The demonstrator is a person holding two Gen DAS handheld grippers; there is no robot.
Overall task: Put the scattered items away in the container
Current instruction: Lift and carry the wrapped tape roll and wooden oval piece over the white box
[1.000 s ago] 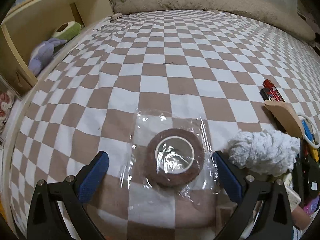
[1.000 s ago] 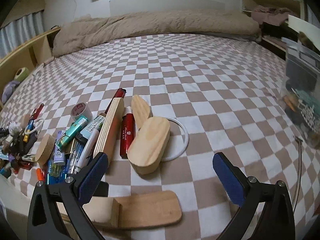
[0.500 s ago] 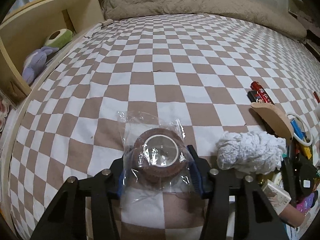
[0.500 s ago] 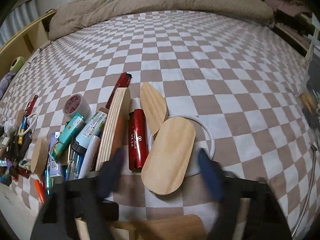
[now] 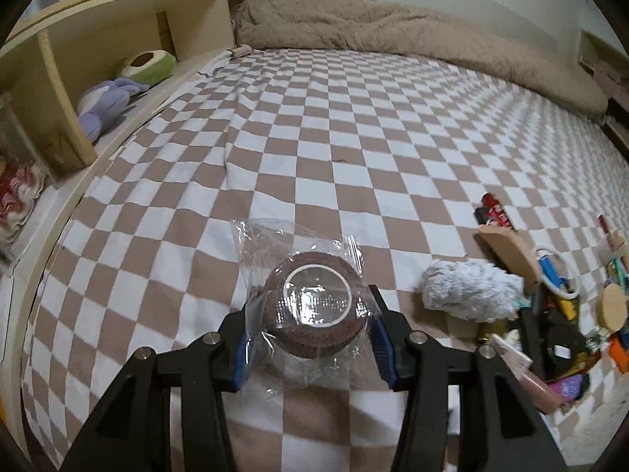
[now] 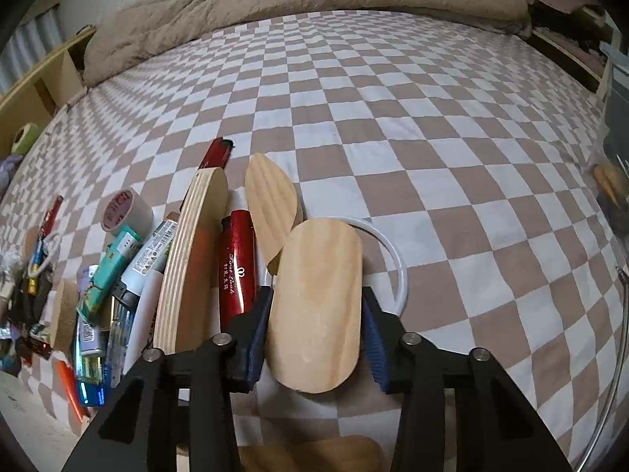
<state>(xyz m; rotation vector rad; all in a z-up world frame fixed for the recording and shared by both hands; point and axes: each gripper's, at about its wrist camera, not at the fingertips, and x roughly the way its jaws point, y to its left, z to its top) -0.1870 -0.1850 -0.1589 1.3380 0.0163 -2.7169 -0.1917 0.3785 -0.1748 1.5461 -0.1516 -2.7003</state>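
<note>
The left gripper [image 5: 311, 332] clamps a bagged tape roll [image 5: 312, 314] over the checkered bed [image 5: 354, 126]; its wrapper looks slippery (squeeze the roll). The right gripper [image 6: 316, 338] pinches a stiff, light wooden oval [image 6: 316, 306] across its edges.

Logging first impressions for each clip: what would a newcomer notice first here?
Both grippers are closed on something: the left gripper pinches a bagged brown tape roll over the checkered bedspread, while the right gripper clamps a rounded wooden block. Left of that block lies a jumble of pens, tubes and tape.
</note>
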